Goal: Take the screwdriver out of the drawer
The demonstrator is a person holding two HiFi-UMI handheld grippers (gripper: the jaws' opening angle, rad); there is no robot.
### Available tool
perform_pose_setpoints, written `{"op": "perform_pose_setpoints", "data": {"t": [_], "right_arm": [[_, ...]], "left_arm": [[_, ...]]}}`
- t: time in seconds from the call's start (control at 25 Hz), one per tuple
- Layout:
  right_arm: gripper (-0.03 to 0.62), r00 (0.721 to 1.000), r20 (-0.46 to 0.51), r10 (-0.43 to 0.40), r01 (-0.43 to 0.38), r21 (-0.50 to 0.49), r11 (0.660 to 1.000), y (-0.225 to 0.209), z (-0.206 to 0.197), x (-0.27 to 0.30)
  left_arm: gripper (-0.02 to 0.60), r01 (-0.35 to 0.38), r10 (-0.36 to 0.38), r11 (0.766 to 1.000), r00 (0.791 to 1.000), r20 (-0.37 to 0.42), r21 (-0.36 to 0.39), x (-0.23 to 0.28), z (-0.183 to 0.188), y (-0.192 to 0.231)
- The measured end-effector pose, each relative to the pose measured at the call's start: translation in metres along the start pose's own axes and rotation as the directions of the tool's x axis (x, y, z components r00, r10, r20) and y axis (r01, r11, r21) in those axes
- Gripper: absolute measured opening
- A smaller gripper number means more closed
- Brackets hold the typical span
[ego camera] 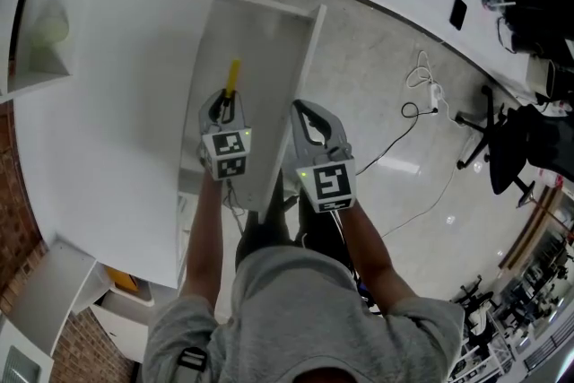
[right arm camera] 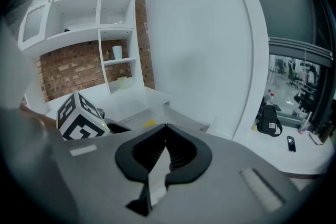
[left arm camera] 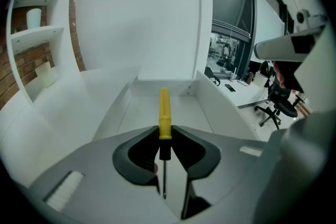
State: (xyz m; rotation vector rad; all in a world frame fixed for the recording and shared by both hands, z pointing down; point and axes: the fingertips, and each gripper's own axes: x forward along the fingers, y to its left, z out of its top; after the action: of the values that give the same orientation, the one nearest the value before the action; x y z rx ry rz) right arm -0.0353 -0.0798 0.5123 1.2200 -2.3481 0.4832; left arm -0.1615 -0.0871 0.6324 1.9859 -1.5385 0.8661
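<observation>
Nearest, below the drawer's front edge, the person in a grey shirt (ego camera: 287,300) holds both tools out. The left gripper (left arm camera: 165,135) is clamped on the screwdriver (left arm camera: 165,108), pinching it where the yellow handle meets the black collar. The thin shaft runs back between the jaws and the handle points toward the drawer's rear wall. The right gripper (right arm camera: 165,127) sits just beside the drawer's right wall, its tips pressed together with nothing between them.

The tool appears to be carried above the floor of the open white drawer (ego camera: 308,58). To finish cleanly, I would lift straight up until the handle clears both side walls, then draw back. The pinch is narrow and the handle's weight lies ahead of it, so a firm squeeze and a slow wrist should stop it tipping.

Left of the drawer spreads a bare white worktop (ego camera: 117,94), with a shelf niche (ego camera: 40,40) and brick wall (ego camera: 18,220) at its edges. Right of the drawer lies a pale polished floor (ego camera: 377,58) with loose cables (ego camera: 421,90), and further off an office chair (ego camera: 502,152).
</observation>
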Motion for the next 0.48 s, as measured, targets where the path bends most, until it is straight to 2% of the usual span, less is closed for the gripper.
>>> {"op": "perform_pose_setpoints", "data": {"t": [0.28,0.48], "right_arm": [[0.003,0.999,0.035,-0.006,0.007,-0.019,1.000,-0.003,0.018,-0.033],[0.003,0.998,0.065,-0.006,0.008,-0.033,0.999,-0.004,0.029,-0.062]], "left_arm": [[0.086,-0.026,0.028,0.999,0.994,0.101,-0.025,-0.044,0.040,-0.012],[0.086,-0.055,0.062,0.998,0.982,0.179,-0.043,-0.088,0.066,-0.023]]}}
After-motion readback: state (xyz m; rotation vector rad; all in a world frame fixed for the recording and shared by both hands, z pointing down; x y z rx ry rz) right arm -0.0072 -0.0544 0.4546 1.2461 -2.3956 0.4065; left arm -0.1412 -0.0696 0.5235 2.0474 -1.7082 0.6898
